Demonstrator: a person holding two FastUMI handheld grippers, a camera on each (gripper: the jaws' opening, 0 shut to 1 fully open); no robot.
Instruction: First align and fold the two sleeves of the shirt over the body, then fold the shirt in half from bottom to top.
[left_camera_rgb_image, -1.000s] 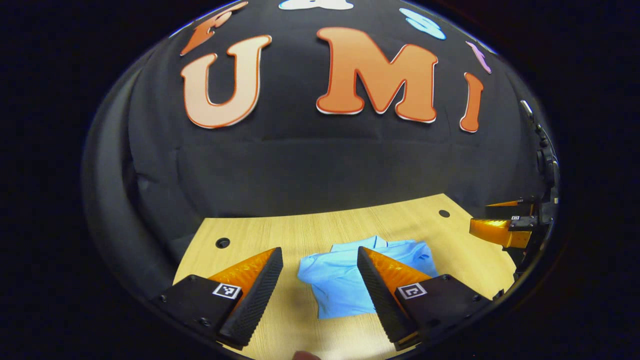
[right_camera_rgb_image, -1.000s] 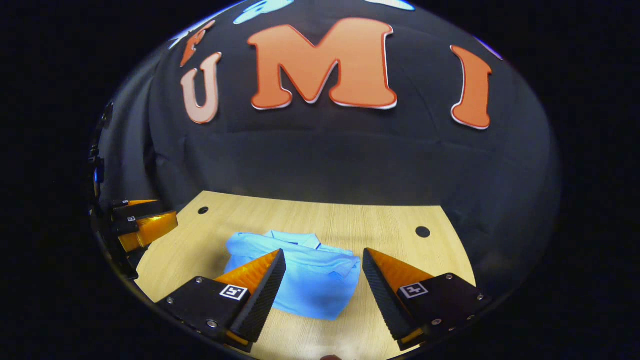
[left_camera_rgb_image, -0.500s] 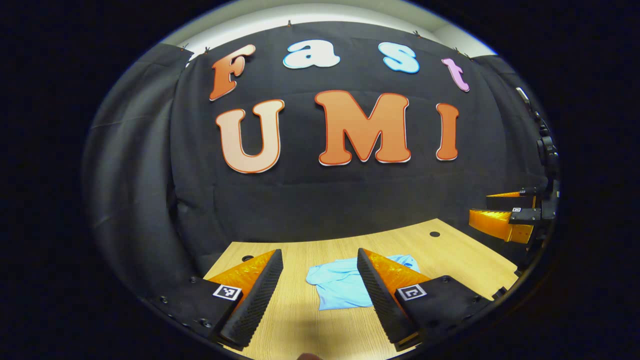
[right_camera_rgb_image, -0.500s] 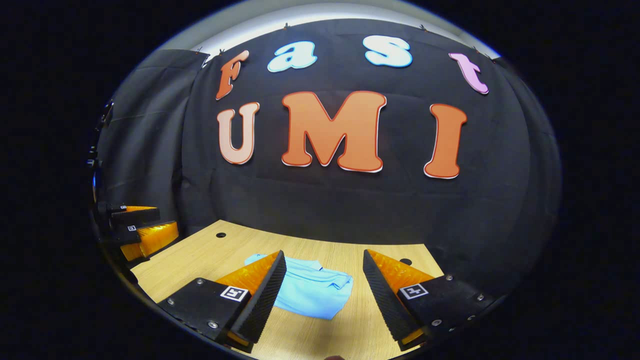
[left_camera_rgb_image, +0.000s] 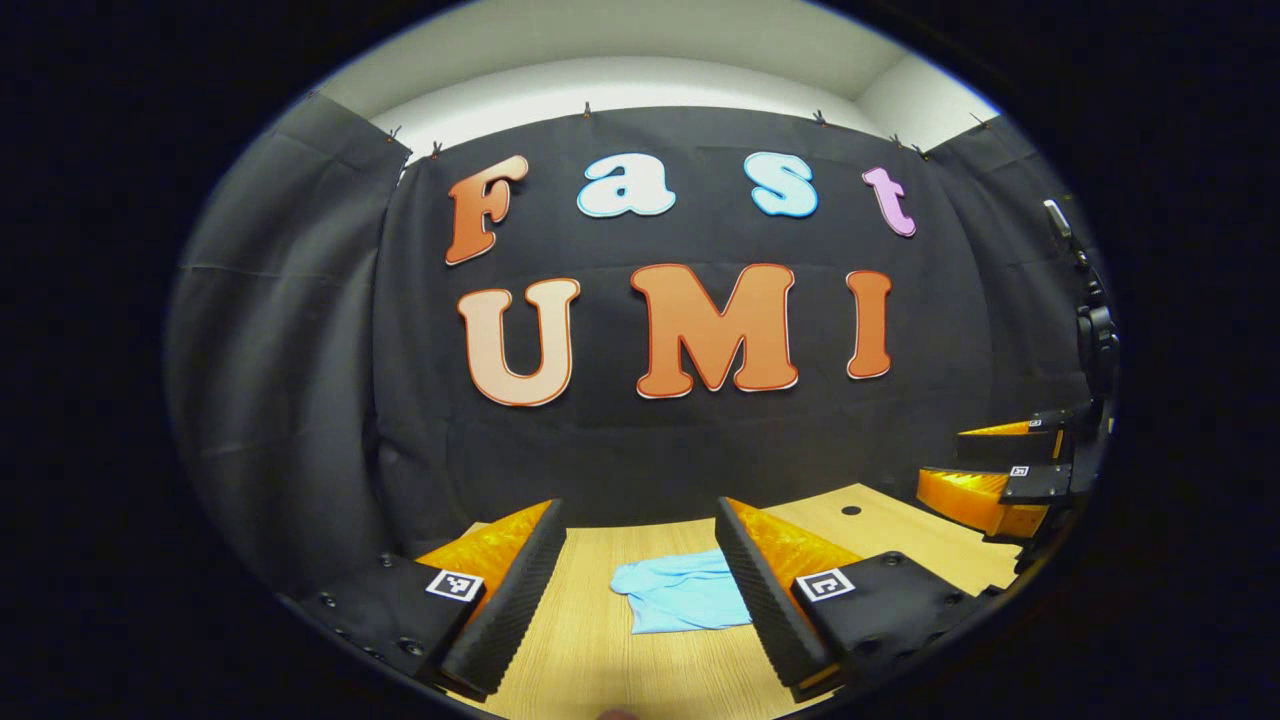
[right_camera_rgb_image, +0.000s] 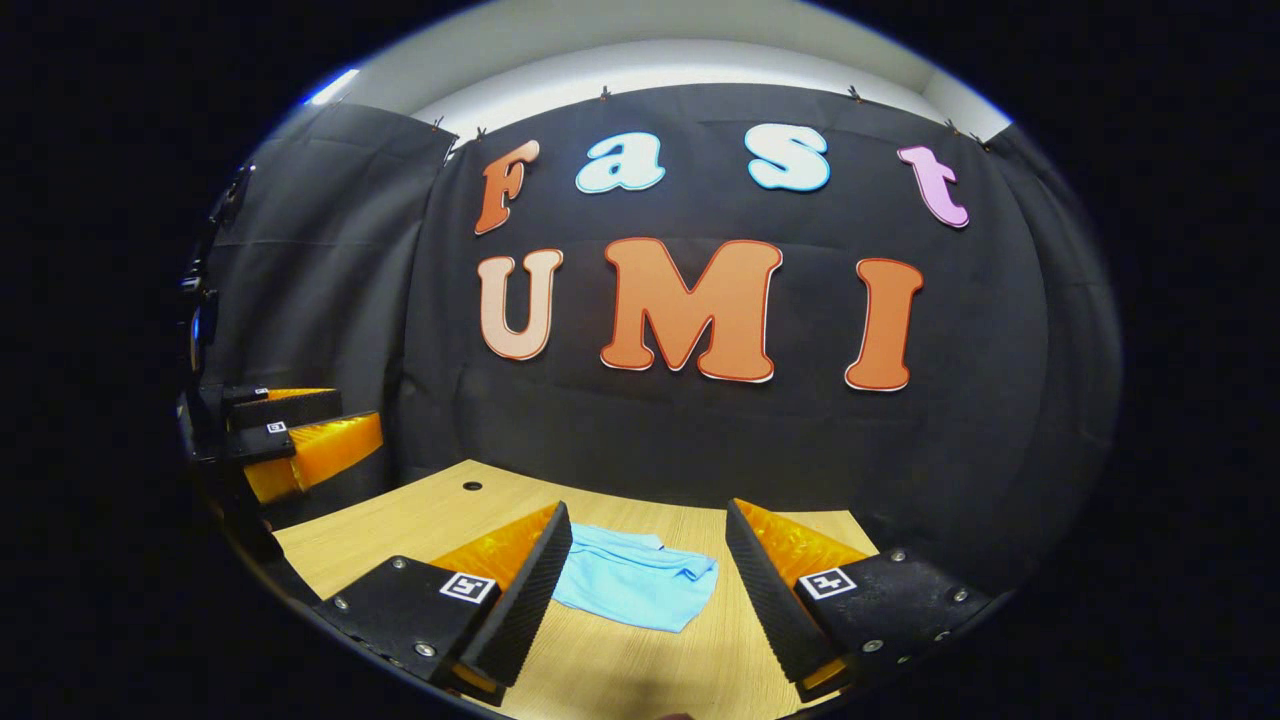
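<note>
Left gripper near lens, fingers spread wide, holding nothing. Right gripper likewise wide apart, nothing held. Beyond fingers, shirt lies as compact bundle on worktop, apart from both grippers. Folds probably complete; edges too small to check. Best finish: keep grippers high, avoid brushing cloth.
</note>
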